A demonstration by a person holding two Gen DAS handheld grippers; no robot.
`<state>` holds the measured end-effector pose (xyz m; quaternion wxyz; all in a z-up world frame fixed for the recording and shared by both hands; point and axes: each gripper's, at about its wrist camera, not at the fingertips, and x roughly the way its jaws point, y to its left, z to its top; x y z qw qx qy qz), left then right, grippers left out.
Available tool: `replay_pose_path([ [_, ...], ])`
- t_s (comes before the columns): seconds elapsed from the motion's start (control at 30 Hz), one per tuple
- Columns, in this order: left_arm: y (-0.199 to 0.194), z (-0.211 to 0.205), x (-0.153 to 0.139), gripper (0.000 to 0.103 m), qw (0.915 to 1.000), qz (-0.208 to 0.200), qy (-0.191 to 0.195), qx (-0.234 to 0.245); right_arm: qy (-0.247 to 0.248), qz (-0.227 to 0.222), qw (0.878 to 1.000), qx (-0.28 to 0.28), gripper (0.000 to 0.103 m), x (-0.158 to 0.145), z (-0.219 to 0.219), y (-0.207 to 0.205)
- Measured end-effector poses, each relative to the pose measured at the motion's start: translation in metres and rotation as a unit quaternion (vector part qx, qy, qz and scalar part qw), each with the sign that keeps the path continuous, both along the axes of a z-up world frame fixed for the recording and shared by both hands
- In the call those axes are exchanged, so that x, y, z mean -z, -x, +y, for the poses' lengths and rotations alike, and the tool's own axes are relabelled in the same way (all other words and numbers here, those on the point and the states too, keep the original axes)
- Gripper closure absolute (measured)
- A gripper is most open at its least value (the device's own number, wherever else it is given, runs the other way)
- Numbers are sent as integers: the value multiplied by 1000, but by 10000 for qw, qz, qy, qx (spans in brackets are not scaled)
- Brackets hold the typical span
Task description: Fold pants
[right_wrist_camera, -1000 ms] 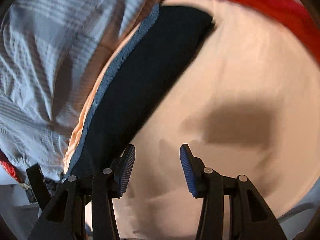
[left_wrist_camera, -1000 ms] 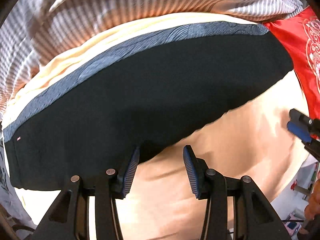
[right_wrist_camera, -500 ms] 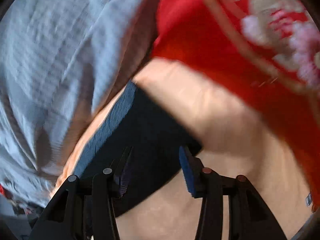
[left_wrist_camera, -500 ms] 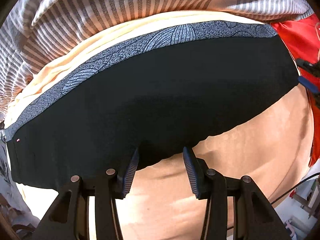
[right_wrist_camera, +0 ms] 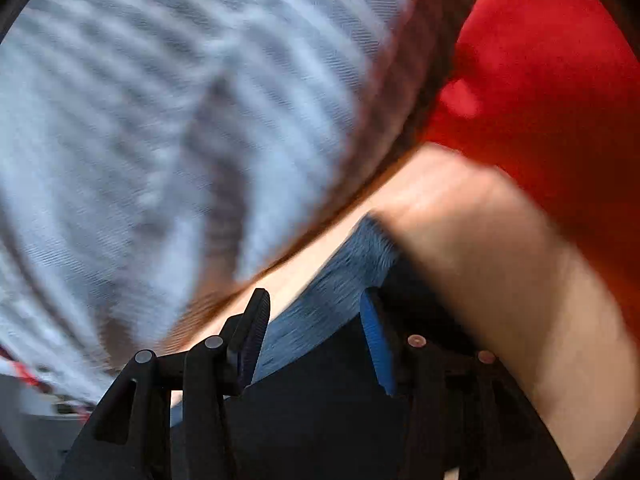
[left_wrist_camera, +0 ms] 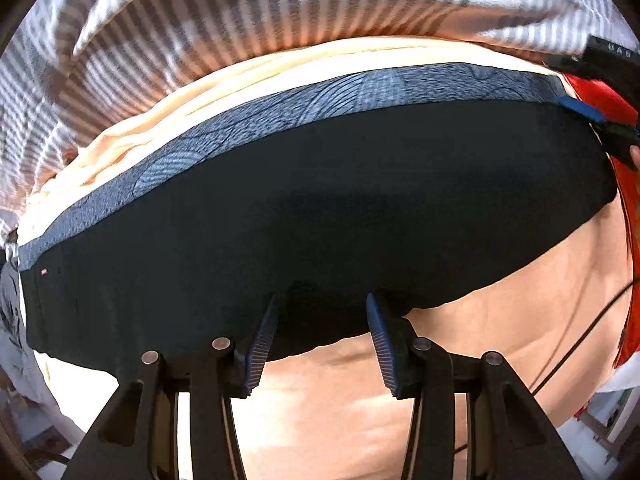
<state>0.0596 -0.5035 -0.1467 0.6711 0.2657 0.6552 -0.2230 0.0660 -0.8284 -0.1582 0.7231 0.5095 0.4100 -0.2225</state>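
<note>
Right gripper [right_wrist_camera: 314, 336] reached pants [left_wrist_camera: 320, 216] corner (striped cloth [left_wrist_camera: 240, 12] beyond).

My left gripper [left_wrist_camera: 320, 338] points forward with its jaws spread apart, the ribbed blue pads [left_wrist_camera: 260, 344] facing each other across a wide gap, nothing pinched between them. My right gripper [right_wrist_camera: 312, 340] also has its jaws parted, the blue pads [right_wrist_camera: 376, 350] well separated. In the left wrist view my right gripper [left_wrist_camera: 600, 120] shows at the far right edge; its jaw state is not readable there.
</note>
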Motion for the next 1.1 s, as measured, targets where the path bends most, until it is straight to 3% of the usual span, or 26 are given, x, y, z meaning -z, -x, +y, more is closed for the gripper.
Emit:
replay_pose_path([
  [0.1,-5,4,0,56,9999,-7,4,-138,-111,-291,9986,419,50,-16,-11,27],
  [0.2,-6,-2,-2,56,9998,-113,-6,-142,-579,-756,9950,312,43,-24,2,65],
  [0.33,-9,-17,-8,56,9996,-230,66,-134,-1356,-1016,9842,508,42,-4,40,120],
  [0.47,-14,-42,-6,56,9993,-383,22,-10,-1735,-1149,9737,928,42,27,62,151],
  [0.57,-19,-57,3,56,9989,-468,-39,22,-1812,-1440,9665,1112,42,36,59,154],
  [0.73,-22,-71,13,55,9983,-559,-135,85,-1574,-1592,9700,946,42,32,48,128],
  [0.87,-18,-75,14,51,9976,-653,-169,169,-1560,-1864,9657,911,42,34,41,113],
  [1.0,-27,-74,10,51,9988,-459,-114,128,-1582,-1958,9655,667,41,35,41,94],
  [1.03,-29,-74,7,51,9991,-394,-61,109,-1618,-1900,9664,611,43,35,41,90],
  [1.07,-31,-76,2,51,9994,-347,28,89,-1666,-1768,9685,547,54,35,40,85],
  [1.1,-33,-76,-6,51,9992,-348,165,89,-1708,-1637,9704,493,77,36,41,82],
])
